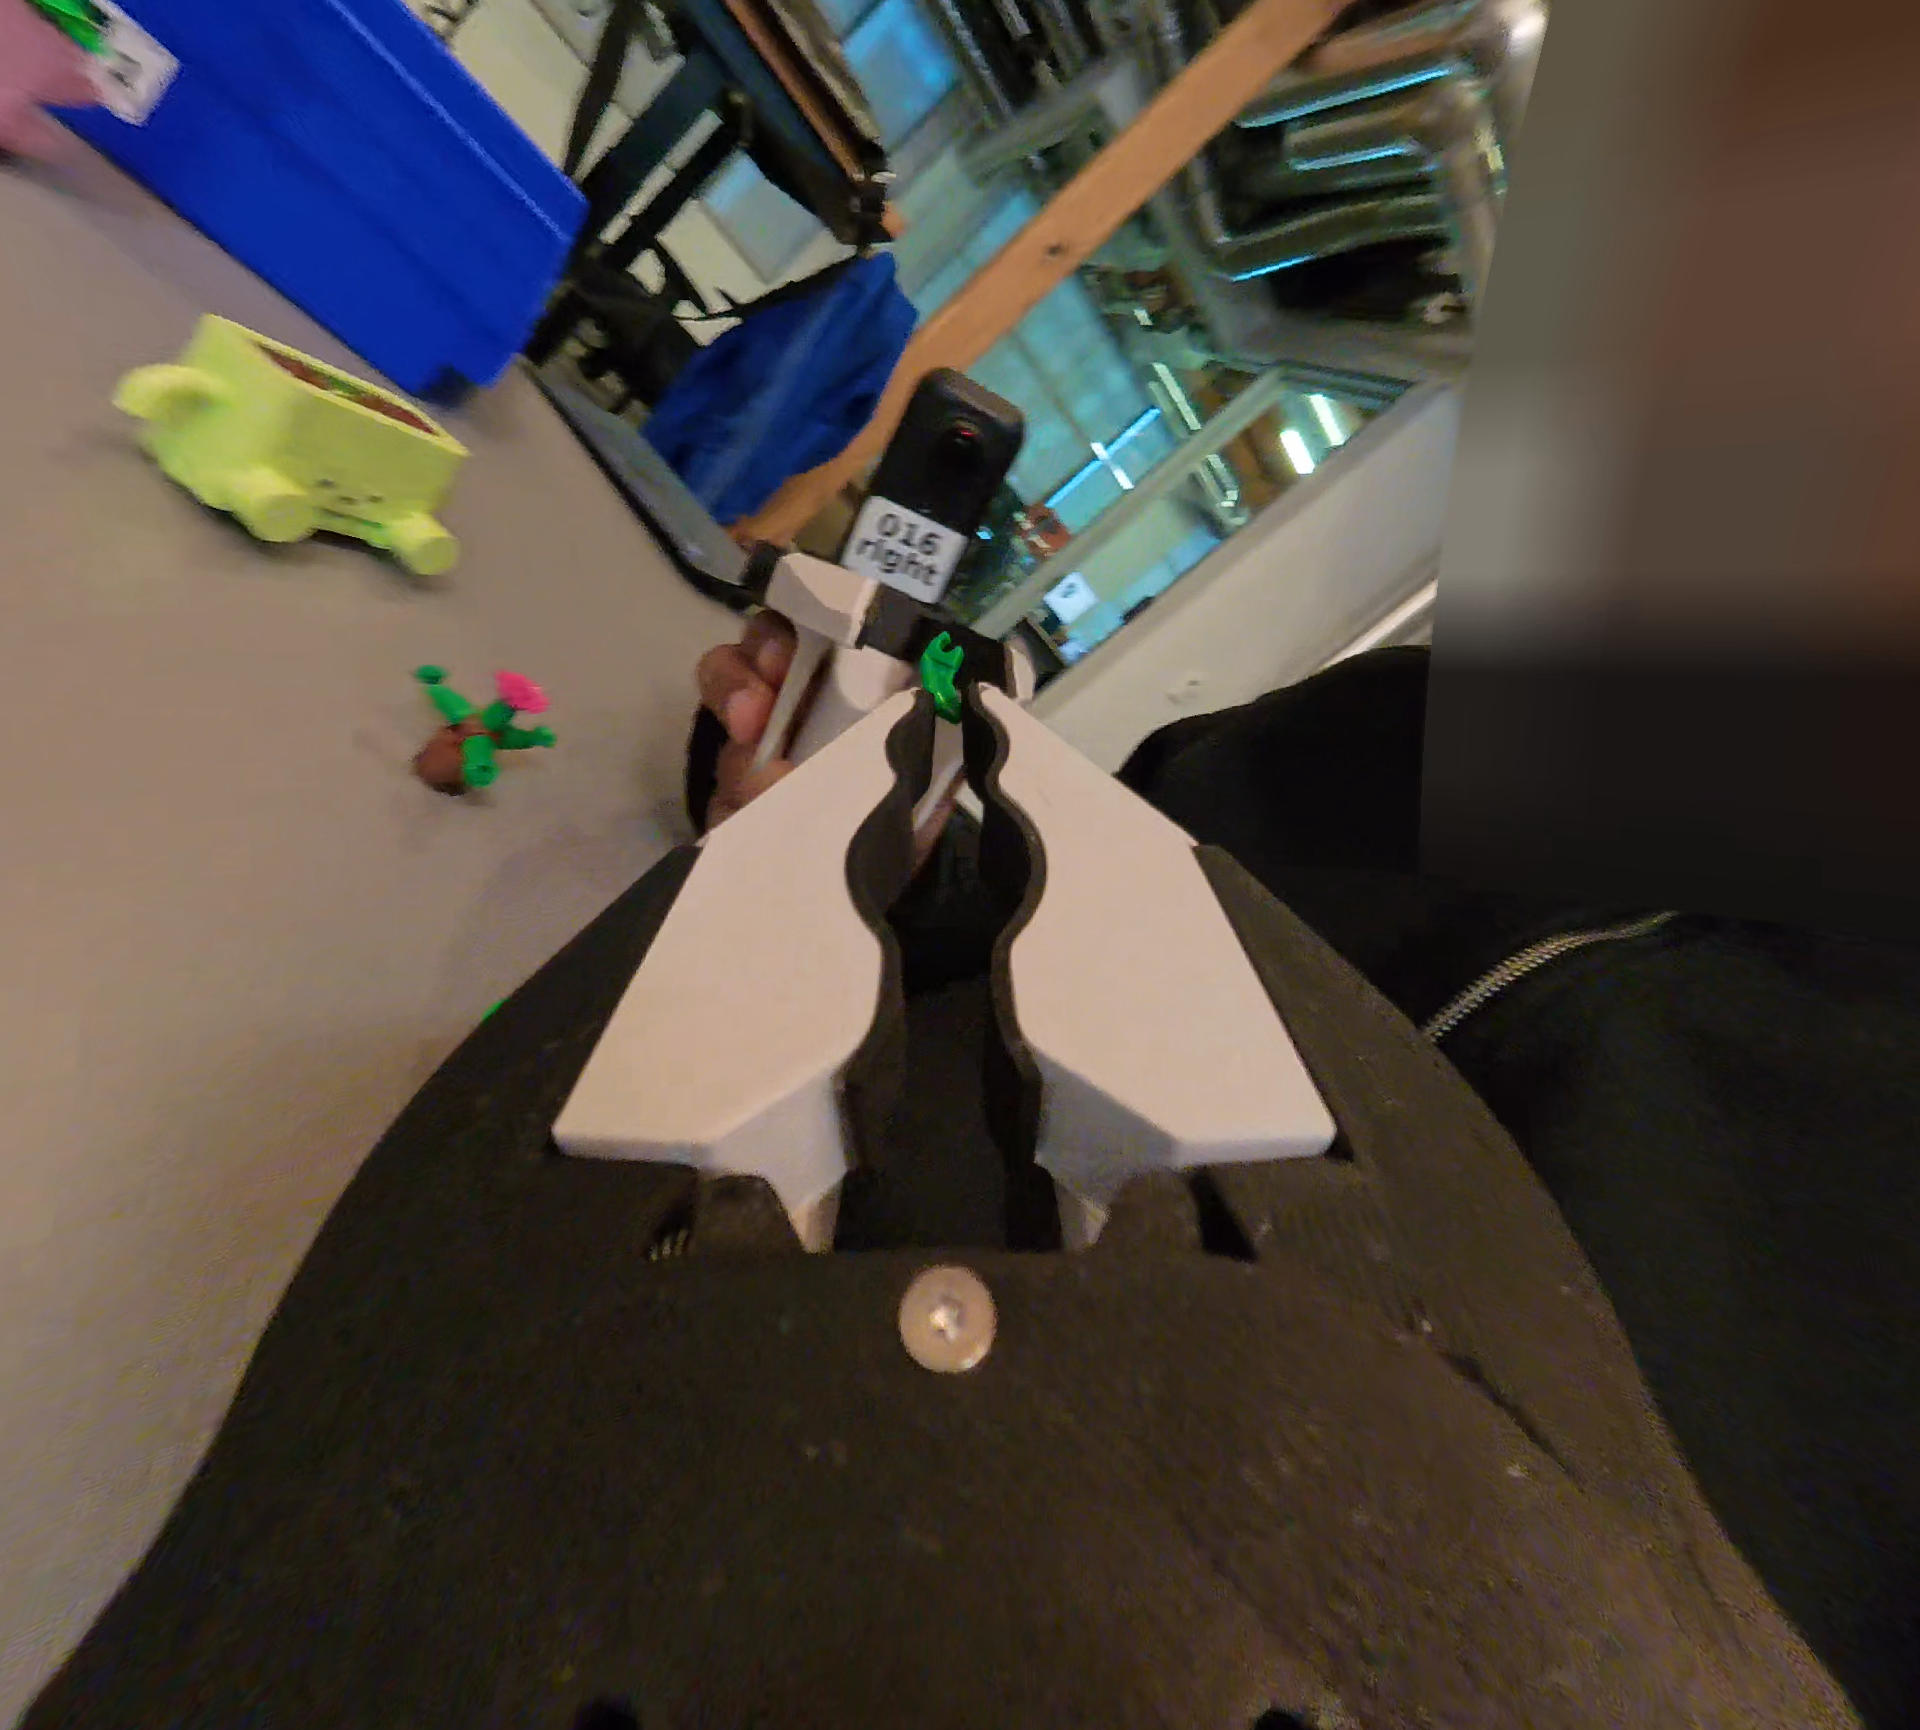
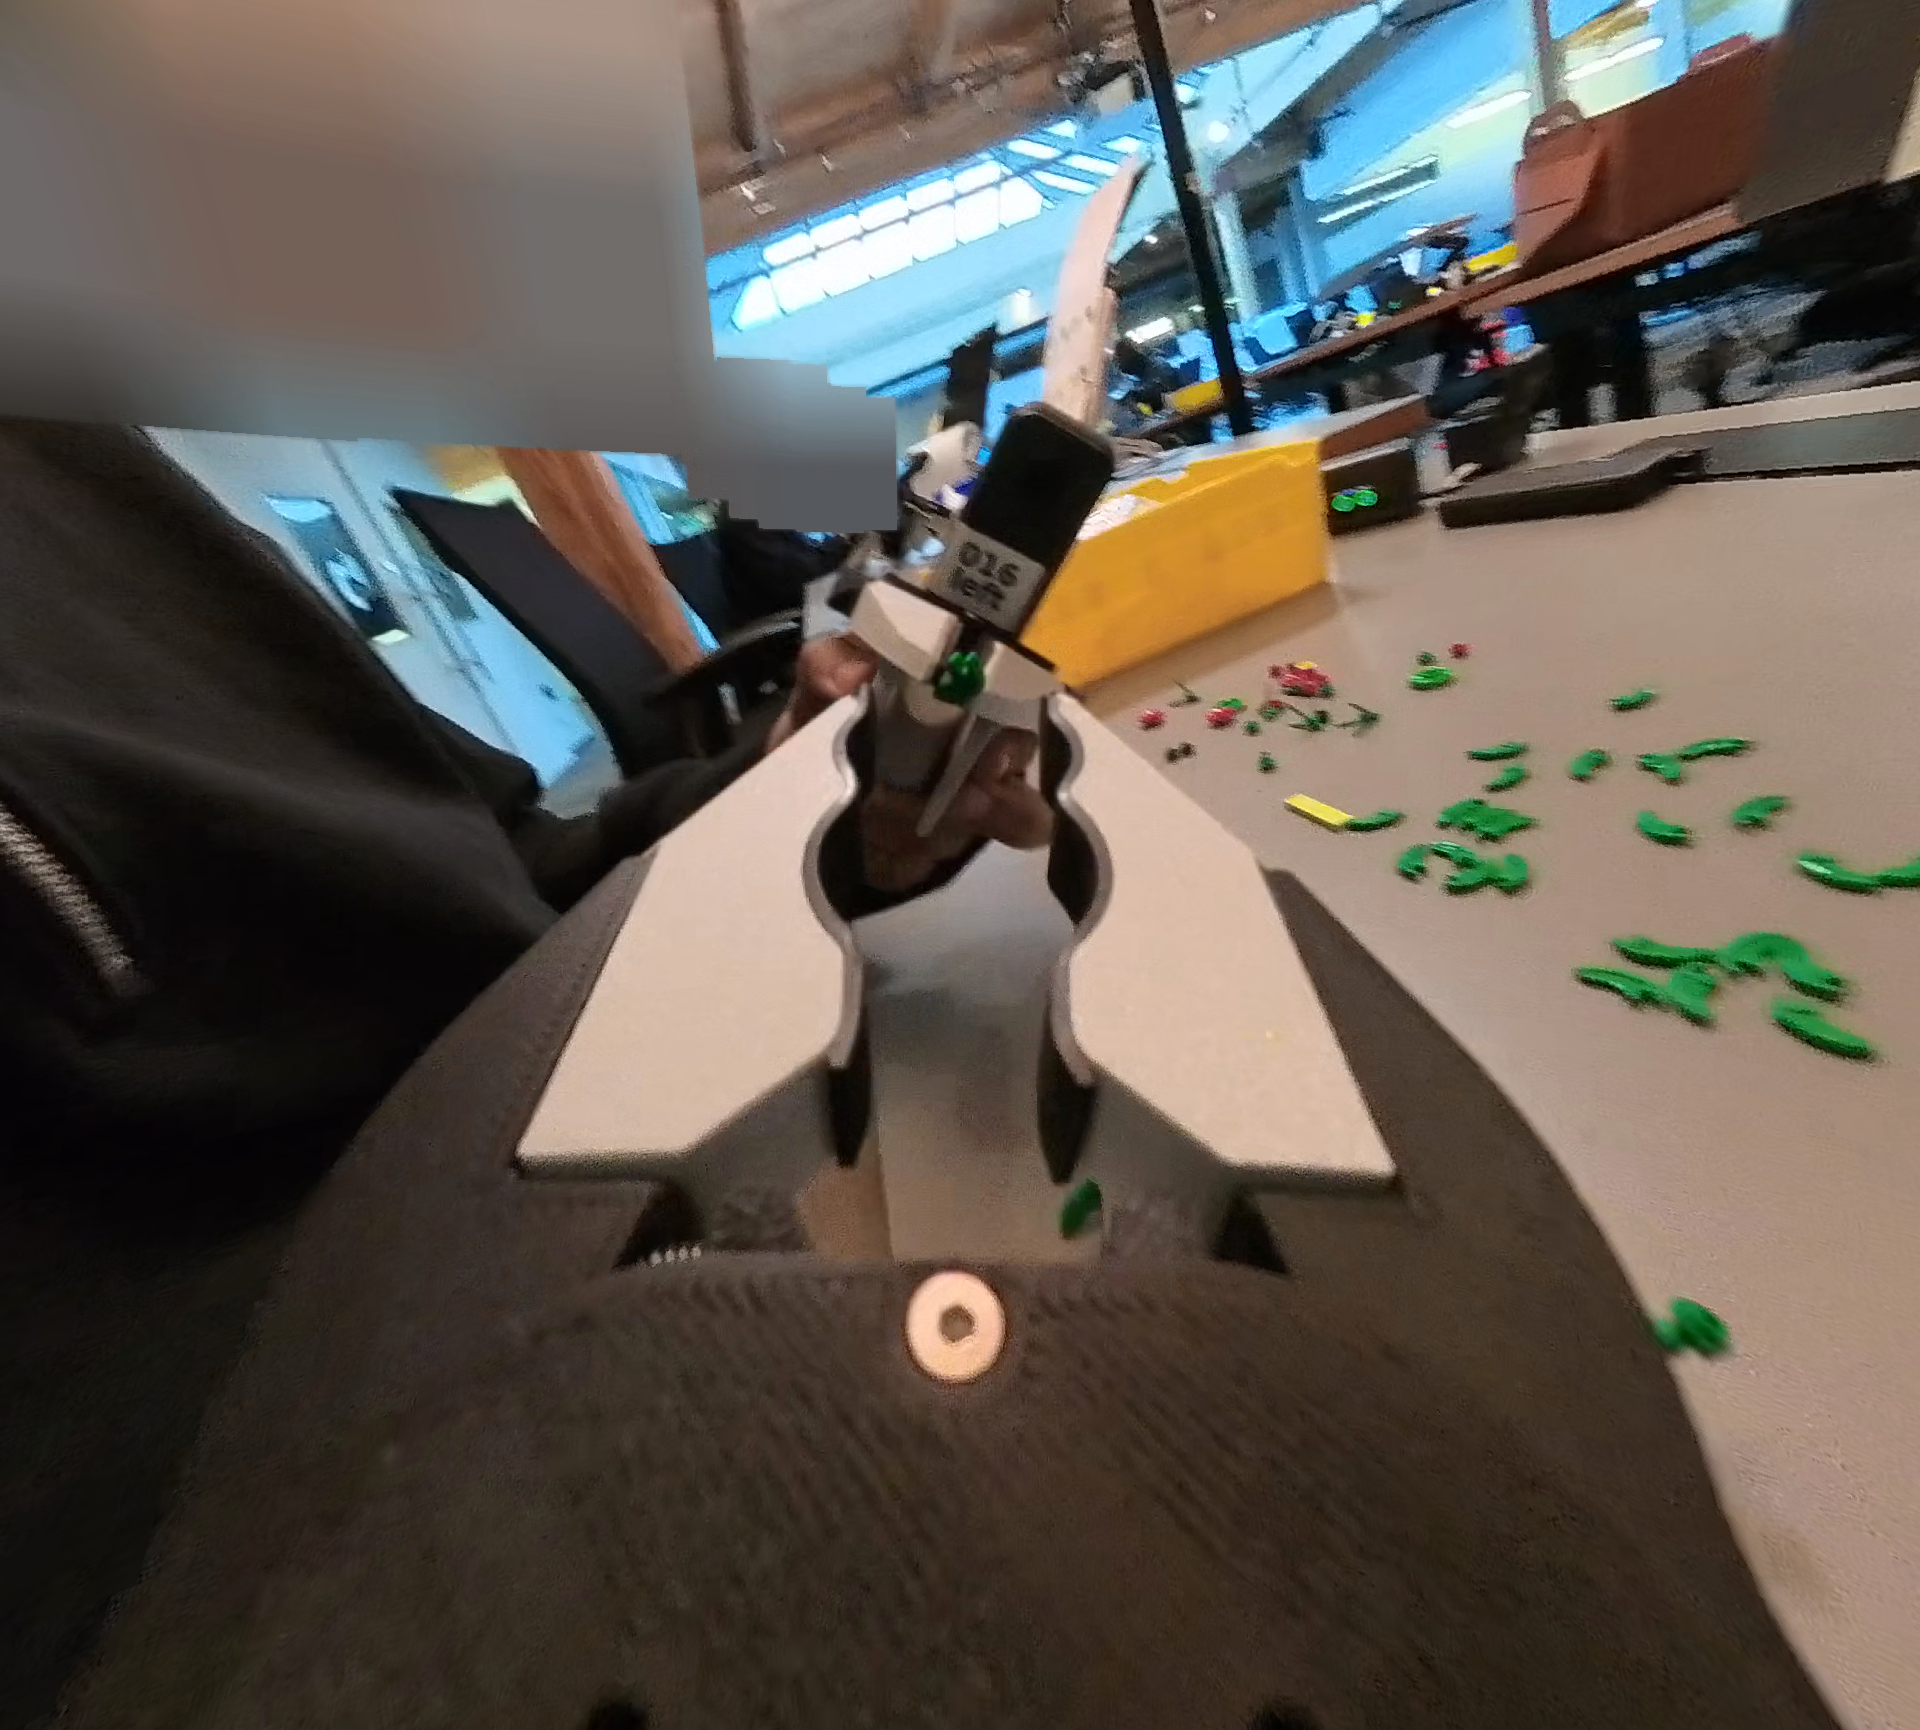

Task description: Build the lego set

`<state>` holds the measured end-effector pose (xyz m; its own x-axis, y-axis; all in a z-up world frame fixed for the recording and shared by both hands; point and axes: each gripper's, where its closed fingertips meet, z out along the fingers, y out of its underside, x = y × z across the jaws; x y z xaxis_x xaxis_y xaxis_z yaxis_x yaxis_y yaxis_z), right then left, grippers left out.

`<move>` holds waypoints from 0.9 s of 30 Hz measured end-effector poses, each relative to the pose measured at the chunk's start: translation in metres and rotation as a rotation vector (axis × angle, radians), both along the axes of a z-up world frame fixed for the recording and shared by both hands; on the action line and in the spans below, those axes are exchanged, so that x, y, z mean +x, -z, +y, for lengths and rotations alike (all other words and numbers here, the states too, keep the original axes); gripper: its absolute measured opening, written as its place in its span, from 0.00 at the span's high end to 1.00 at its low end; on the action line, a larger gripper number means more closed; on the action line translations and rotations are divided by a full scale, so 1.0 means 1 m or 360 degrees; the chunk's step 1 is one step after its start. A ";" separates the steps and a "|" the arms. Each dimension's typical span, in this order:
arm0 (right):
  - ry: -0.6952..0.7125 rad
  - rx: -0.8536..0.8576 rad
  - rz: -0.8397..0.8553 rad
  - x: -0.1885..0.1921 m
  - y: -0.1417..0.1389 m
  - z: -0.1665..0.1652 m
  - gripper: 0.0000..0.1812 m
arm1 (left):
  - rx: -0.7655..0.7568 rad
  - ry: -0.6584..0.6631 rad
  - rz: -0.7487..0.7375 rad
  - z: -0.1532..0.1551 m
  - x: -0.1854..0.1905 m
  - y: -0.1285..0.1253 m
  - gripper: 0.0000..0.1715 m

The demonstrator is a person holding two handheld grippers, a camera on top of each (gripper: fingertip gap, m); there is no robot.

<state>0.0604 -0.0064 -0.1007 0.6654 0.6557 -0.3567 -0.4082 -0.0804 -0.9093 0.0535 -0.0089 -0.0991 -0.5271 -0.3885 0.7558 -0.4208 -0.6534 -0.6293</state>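
The two grippers face each other tip to tip, raised above the grey table (image 1: 208, 849), close to the person's black jacket (image 1: 1662, 1109).

The left gripper (image 1: 948, 704) has its jaws narrow, nearly together at the tips, and a small green piece (image 1: 941, 670) sits there. From the right wrist view the same piece (image 2: 958, 675) shows at the front of the left gripper (image 2: 961, 693). I judge that the left gripper pinches it, so that the piece stays firm and points toward the other tool.

The right gripper (image 2: 951, 714) has its jaws apart, with a clear gap between the tips and nothing inside. It seems to be held open in front of the piece in order to take it or to turn it. Whether its tips already touch the piece, I cannot tell.

The rest of the set lies on the table. Many loose green leaves (image 2: 1725, 963) and some small red flowers (image 2: 1299, 678) are spread on the right side, near a yellow bin (image 2: 1195, 558). On the left side lie a pale green pot (image 1: 291, 444), a small stem with a pink flower (image 1: 483, 730), and a blue bin (image 1: 312, 122) behind them.

The build is probably in an early or middle step, because so many parts are loose.
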 end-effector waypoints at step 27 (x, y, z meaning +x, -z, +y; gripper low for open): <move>0.0428 0.0040 -0.0010 0.076 -0.011 -0.022 0.97 | 0.0221 -0.0291 0.0120 0.022 0.017 0.031 1.00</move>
